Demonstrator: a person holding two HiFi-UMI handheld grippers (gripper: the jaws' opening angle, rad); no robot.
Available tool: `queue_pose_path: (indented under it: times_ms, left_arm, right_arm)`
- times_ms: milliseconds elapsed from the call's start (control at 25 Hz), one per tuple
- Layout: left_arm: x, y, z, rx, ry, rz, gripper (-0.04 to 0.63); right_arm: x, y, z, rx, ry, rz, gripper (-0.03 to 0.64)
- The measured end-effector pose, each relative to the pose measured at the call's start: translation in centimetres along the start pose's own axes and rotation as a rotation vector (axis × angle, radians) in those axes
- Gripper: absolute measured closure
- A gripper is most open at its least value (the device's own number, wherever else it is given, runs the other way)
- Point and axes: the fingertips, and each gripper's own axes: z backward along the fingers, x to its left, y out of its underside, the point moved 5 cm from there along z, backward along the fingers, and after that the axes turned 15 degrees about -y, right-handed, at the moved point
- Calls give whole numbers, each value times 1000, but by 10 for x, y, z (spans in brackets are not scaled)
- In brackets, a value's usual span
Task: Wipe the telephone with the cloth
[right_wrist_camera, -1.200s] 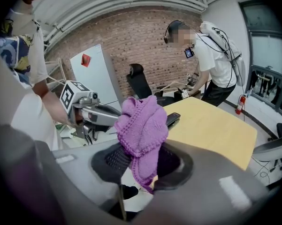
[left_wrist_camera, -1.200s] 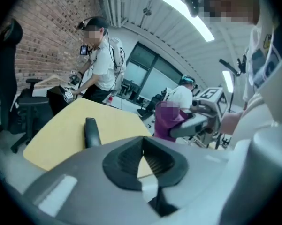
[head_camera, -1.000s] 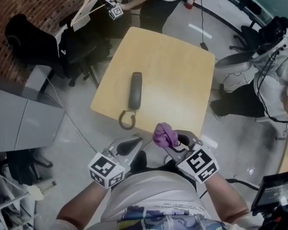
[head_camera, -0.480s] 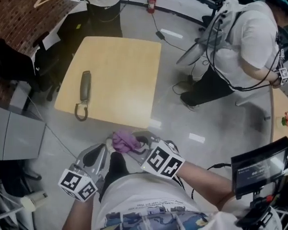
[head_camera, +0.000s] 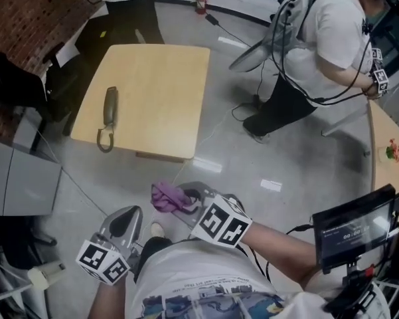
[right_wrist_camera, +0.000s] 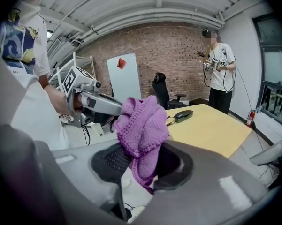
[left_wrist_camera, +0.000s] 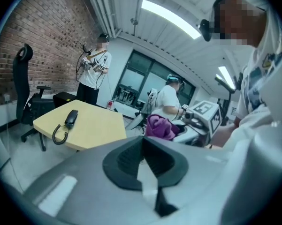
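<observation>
The telephone [head_camera: 110, 106] lies flat near the left edge of the pale wooden surface [head_camera: 166, 85]. Its coiled cord [head_camera: 105, 140] curls at the surface's near-left corner. The purple cloth [head_camera: 167, 196] is off the surface, over the grey floor [head_camera: 239, 171] on the near side. It is bunched up and pinched in the right tongs [head_camera: 180, 199]. In the right gripper view the two pads clamp its lower folds and the rest stands up above them.

The left tongs [head_camera: 127, 214] are also off the surface's near side, down and to the left of the cloth. They are closed on nothing, with the pads meeting.

A second ago both tongs hung right at the surface's near edge, with the cloth overlapping it. Now a broad strip of floor lies between them and the surface, and the telephone is well apart from the cloth.

A person in a white shirt [head_camera: 325, 45] stands on the floor off the surface's right side.
</observation>
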Motion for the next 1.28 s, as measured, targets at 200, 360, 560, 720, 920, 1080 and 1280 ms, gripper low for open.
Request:
queue_pose_path:
  times_ms: [200, 360, 560, 720, 920, 1080, 1280]
  left_arm:
    - [11, -3, 14, -18, 91, -37, 592]
    - [38, 0, 41, -23, 131, -73, 592]
    - [75, 20, 71, 8, 176, -82, 592]
    - [92, 30, 81, 31, 224, -102, 592]
    - [96, 29, 91, 20, 224, -87, 592]
    - [86, 32, 93, 17, 226, -80, 592]
    - [51, 43, 85, 37, 235, -98, 592]
  right_arm:
    - [16, -16, -19, -8, 53, 3, 495]
    - [39, -30, -56, -31, 66, -27, 495]
    - [67, -39, -96, -32, 101, -72, 495]
    - [88, -40, -111, -30, 130, -100, 495]
    - [104, -44, -118, 14, 123, -67, 495]
    - [109, -48, -112, -8, 137, -31, 495]
    - [121, -30, -81, -24, 145, -21, 495]
